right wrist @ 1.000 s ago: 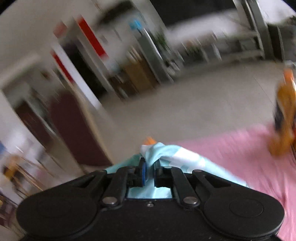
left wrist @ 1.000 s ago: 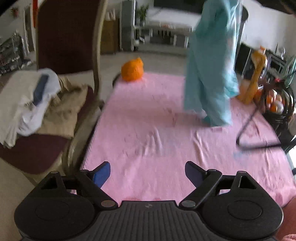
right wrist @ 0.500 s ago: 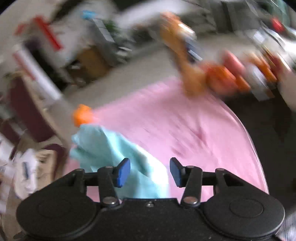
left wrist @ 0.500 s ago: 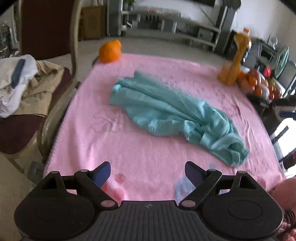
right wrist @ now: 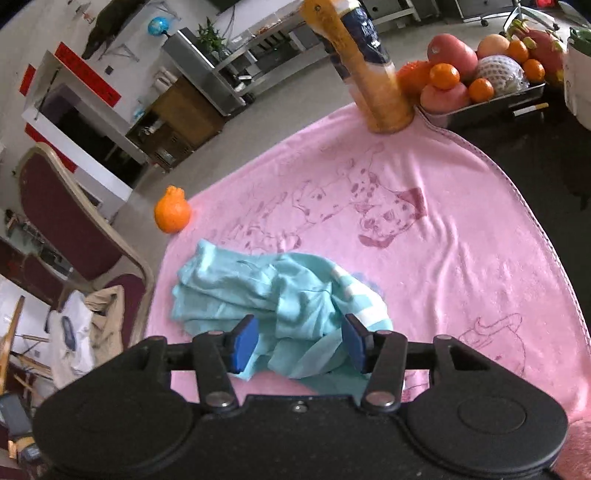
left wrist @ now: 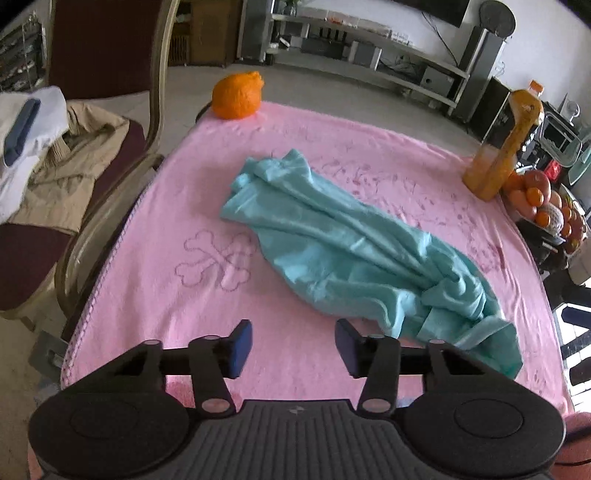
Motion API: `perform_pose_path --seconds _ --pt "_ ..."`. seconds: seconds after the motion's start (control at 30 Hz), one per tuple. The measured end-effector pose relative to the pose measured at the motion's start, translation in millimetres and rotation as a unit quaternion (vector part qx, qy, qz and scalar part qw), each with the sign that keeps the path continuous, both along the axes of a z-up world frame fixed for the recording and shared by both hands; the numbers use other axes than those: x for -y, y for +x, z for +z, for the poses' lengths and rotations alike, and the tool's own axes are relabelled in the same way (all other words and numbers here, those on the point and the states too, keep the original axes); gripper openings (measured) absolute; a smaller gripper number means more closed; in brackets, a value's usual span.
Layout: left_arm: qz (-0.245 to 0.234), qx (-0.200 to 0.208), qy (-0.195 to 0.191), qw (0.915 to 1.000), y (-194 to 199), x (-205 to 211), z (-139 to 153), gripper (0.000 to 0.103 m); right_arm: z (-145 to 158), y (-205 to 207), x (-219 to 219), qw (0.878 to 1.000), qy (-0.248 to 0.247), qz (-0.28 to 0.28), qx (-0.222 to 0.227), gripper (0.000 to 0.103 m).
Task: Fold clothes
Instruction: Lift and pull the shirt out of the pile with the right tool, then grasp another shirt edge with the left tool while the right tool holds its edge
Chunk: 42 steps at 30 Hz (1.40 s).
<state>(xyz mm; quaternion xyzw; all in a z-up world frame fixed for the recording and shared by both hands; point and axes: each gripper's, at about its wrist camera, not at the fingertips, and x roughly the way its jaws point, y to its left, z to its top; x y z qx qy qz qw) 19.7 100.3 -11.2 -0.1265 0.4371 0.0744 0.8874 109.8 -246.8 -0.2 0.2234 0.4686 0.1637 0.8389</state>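
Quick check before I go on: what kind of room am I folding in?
Probably a home living or dining room: a table under a pink blanket, a padded chair piled with clothes, a fruit tray, a low media shelf.

- Plenty of bare pink blanket [left wrist: 155,266] is left open on the chair side, between the teal garment [left wrist: 332,236] and the blanket's edge.
- The near strip in front of the left gripper [left wrist: 293,345] is clear too; only blanket is seen between its blue pads.
- The right gripper [right wrist: 299,341] is hung right over the bunched end of the garment, so that spot is crowded.
- The far corner is blocked by an orange fruit [left wrist: 238,96].
- The other far corner is taken by a tall juice bottle [left wrist: 504,147], with a fruit tray [right wrist: 487,99] parked just beside it.
- The left edge is hemmed in by a chair [left wrist: 107,122] piled with clothes [left wrist: 55,147].
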Motion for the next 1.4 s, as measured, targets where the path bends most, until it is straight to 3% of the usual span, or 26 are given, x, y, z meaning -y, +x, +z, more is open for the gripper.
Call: perform_pose_path --seconds 0.2,0.37,0.47,0.53,0.6,0.7,0.73,0.77,0.87,0.97,1.13,1.23,1.3,1.4 --pt "-0.034 0.004 -0.01 0.9994 6.7 -4.7 -14.7 0.049 -27.5 -1.1 -13.4 0.995 -0.094 -0.002 -0.035 0.051" --pt "-0.082 0.006 -0.001 0.9966 16.4 -2.7 -20.5 0.049 -48.1 -6.0 -41.1 0.988 -0.149 0.035 -0.006 0.068" --pt "-0.087 0.018 0.012 0.996 19.0 -2.1 -26.0 0.048 -56.2 -3.1 -65.5 0.968 -0.24 0.075 0.022 0.068" --pt "-0.075 0.02 0.023 0.9967 19.9 -0.7 -30.3 0.048 -60.8 -5.2 -77.6 0.954 -0.274 0.111 0.043 0.066" --pt "-0.055 0.017 0.031 0.9979 20.3 1.1 -34.1 0.048 -65.3 -6.6 -87.4 0.941 -0.299 0.145 0.062 0.061" --pt "-0.039 0.004 0.024 0.9989 21.3 3.5 -36.5 0.048 -70.3 -2.6 -93.9 0.926 -0.32 0.179 0.087 0.027" --pt "-0.033 -0.002 0.023 0.9992 21.9 4.5 -36.5 0.048 -69.4 1.5 -90.7 0.929 -0.312 0.175 0.091 0.006" --pt "-0.027 -0.008 0.022 0.9994 22.6 5.5 -36.5 0.048 -65.4 6.9 -81.4 0.941 -0.286 0.159 0.087 0.002" --pt "-0.016 -0.016 0.03 0.9993 25.6 13.2 -33.3 0.048 -48.7 22.7 -34.3 0.982 -0.161 0.077 0.067 0.002" --pt "-0.009 -0.02 0.043 0.9989 28.8 22.4 -29.0 0.047 -44.4 32.3 28.1 0.998 -0.044 -0.025 0.032 0.001" --pt "-0.026 -0.031 0.021 0.999 32.1 39.6 -30.9 0.048 -68.8 38.1 107.3 0.987 0.095 -0.125 -0.036 0.002" --pt "-0.037 -0.04 0.017 0.9984 32.1 44.5 -33.7 0.048 -92.7 29.2 116.5 0.975 0.141 -0.154 -0.075 0.011" --pt "-0.044 -0.044 0.018 0.9979 30.9 45.6 -35.1 0.048 -106.7 21.3 115.6 0.968 0.16 -0.167 -0.098 0.031" --pt "-0.05 -0.046 0.016 0.9976 24.4 43.6 -35.9 0.049 -118.4 4.5 108.1 0.967 0.148 -0.174 -0.116 0.036"
